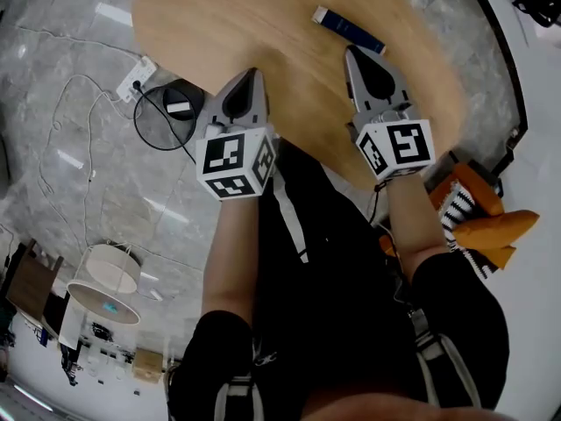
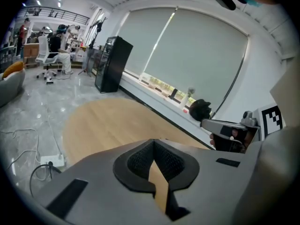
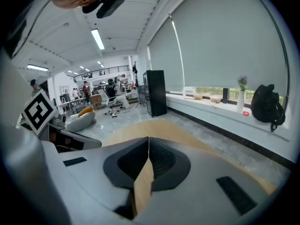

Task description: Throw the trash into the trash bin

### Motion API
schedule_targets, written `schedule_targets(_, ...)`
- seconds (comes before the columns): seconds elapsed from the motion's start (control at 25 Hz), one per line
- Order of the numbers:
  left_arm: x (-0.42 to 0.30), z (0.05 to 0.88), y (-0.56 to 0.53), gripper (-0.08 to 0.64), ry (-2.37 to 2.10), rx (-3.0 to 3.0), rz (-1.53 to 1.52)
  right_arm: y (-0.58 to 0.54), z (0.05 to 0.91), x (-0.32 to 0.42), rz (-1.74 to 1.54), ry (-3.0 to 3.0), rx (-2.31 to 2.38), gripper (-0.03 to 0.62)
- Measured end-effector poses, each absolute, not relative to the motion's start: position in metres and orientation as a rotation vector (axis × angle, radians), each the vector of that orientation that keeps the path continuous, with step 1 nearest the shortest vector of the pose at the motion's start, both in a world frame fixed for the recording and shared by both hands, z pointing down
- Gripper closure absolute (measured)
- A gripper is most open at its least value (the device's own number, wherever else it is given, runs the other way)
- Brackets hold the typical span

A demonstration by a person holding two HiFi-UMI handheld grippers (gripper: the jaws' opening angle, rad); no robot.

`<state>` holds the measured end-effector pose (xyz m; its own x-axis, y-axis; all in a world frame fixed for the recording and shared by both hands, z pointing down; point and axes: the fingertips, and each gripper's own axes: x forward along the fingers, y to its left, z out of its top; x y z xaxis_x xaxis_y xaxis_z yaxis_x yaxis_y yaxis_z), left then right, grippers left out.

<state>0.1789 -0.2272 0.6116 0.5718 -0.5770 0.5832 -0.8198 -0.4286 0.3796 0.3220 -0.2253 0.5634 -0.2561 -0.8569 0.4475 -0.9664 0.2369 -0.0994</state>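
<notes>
A dark blue packet with a white end (image 1: 349,27) lies on the oval wooden table (image 1: 254,20), toward its far right. In the head view a black mesh trash bin (image 1: 166,117) stands on the floor left of the table, with a white scrap inside. My right gripper (image 1: 351,53) hovers over the table just short of the packet, shut and empty. My left gripper (image 1: 252,74) is over the table's near edge, right of the bin, also shut with nothing in it. Both gripper views show closed tips (image 2: 153,142) (image 3: 148,138) over bare wood; neither shows the packet.
A white power strip (image 1: 136,79) and loose cables lie on the marble floor by the bin. An orange cushion (image 1: 491,226) sits at the right. A black cabinet (image 2: 112,64) stands by the window wall. People and chairs are far off in the room.
</notes>
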Motion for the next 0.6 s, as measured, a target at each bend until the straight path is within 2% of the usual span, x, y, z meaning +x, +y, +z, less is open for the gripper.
schedule_targets(0.08,0.196,0.612,-0.229,0.548,-1.088,2.18,0.506,-0.223,0.578,0.331,0.551,-2.212,1.617,0.578)
schedule_targets(0.12,0.203,0.612,-0.23,0.548,-1.08,2.189,0.515,-0.222,0.586,0.333,0.554,-2.211,1.565,0.554)
schedule_targets(0.16,0.209,0.612,-0.231,0.548,-1.072,2.195,0.521,-0.221,0.595,0.335,0.548,-2.205,1.506,0.464)
schedule_targets(0.2,0.215,0.612,-0.232,0.548,-1.064,2.2,0.528,-0.221,0.605,0.337,0.537,-2.191,1.449,0.416)
schedule_targets(0.24,0.22,0.613,-0.233,0.548,-1.058,2.204,0.534,-0.221,0.614,0.34,0.521,-2.172,1.397,0.4)
schedule_targets(0.6,0.23,0.637,-0.239,0.548,-1.034,2.186,0.595,-0.245,0.689,0.372,0.379,-1.971,1.074,0.371)
